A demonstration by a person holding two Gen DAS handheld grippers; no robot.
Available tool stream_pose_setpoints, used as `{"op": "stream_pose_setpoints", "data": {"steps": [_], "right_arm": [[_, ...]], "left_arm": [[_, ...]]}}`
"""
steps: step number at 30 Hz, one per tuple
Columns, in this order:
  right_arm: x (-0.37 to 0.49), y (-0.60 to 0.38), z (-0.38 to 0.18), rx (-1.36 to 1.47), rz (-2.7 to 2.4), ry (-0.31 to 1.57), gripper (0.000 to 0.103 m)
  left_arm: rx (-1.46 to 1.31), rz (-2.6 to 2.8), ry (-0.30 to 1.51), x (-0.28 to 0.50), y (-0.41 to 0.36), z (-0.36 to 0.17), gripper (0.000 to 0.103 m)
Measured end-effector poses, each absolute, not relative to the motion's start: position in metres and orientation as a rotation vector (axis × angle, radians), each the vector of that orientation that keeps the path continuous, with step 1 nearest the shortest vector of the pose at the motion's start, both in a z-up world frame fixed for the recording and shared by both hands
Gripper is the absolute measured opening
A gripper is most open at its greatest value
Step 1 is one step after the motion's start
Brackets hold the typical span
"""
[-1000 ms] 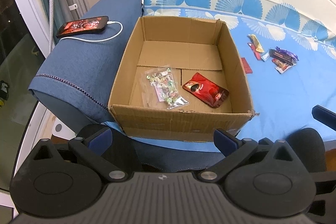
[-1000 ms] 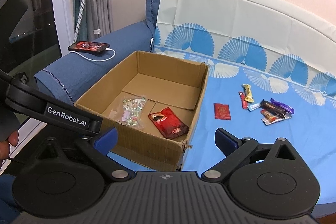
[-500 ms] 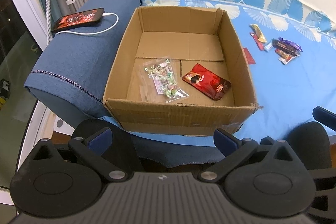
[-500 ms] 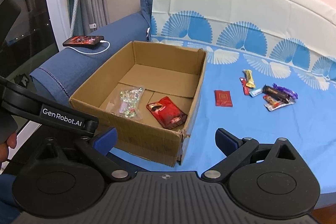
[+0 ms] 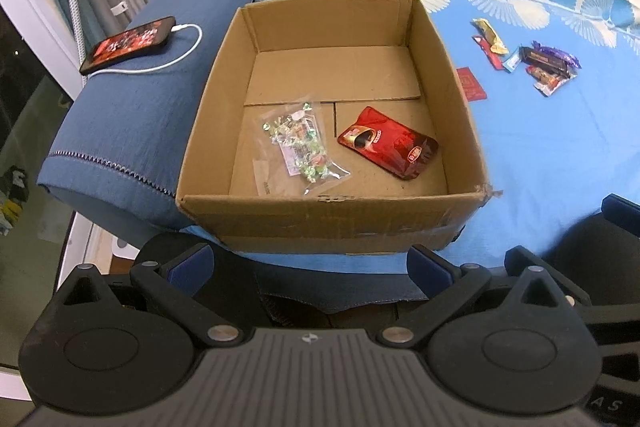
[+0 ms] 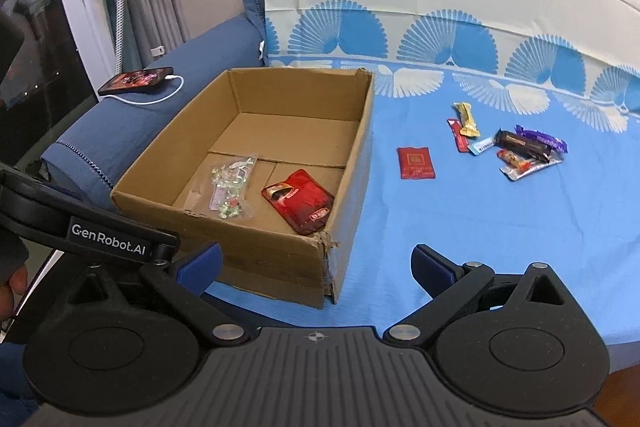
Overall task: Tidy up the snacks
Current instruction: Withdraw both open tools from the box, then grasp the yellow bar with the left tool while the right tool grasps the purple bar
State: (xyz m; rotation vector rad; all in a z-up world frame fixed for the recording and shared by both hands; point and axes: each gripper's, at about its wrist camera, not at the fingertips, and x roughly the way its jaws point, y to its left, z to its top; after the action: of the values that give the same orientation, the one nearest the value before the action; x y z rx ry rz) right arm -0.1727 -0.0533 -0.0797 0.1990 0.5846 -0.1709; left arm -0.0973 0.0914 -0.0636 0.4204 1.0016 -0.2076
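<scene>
An open cardboard box (image 5: pixel 460 95) (image 6: pixel 352 179) sits on the blue sheet. Inside it lie a clear bag of wrapped candies (image 5: pixel 300 143) (image 6: pixel 230 187) and a red pouch (image 5: pixel 388 143) (image 6: pixel 300 203). To the box's right a flat red packet (image 6: pixel 416 163) (image 5: pixel 470 89) lies on the sheet, and farther right a small pile of snack bars (image 6: pixel 520 147) (image 5: pixel 540 63). My left gripper (image 5: pixel 312 263) hangs open in front of the box's near wall, holding nothing. My right gripper (image 6: pixel 316 259) is open too, near the box's torn front corner.
A phone (image 5: pixel 128 45) (image 6: pixel 136 81) on a white charging cable rests on the blue sofa arm left of the box. Curtains and a window frame stand at far left. The other gripper's black body (image 6: pixel 80 223) crosses the right wrist view's left side.
Both grippers have drifted slightly while staying open; the box and snacks sit a little differently in each view. Nothing was picked up or moved.
</scene>
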Motion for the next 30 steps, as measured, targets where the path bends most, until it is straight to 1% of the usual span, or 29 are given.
{"op": "stream_pose_setpoints", "data": {"steps": [6, 21, 26, 30], "right_arm": [[-0.172, -0.073, -0.087, 0.249, -0.191, 0.595, 0.101], [-0.177, -0.153, -0.111, 0.365, -0.350, 0.599, 0.101], [-0.175, -0.201, -0.120, 0.395, -0.449, 0.601, 0.101], [-0.168, -0.245, -0.125, 0.374, -0.520, 0.589, 0.101]], "left_arm": [[0.464, -0.226, 1.019, -0.089, 0.069, -0.068, 0.103], [0.562, -0.349, 1.032, -0.066, -0.020, -0.079, 0.103], [0.563, -0.397, 1.047, -0.040, -0.062, -0.081, 0.103], [0.551, -0.427, 1.060, -0.002, -0.106, -0.087, 0.103]]}}
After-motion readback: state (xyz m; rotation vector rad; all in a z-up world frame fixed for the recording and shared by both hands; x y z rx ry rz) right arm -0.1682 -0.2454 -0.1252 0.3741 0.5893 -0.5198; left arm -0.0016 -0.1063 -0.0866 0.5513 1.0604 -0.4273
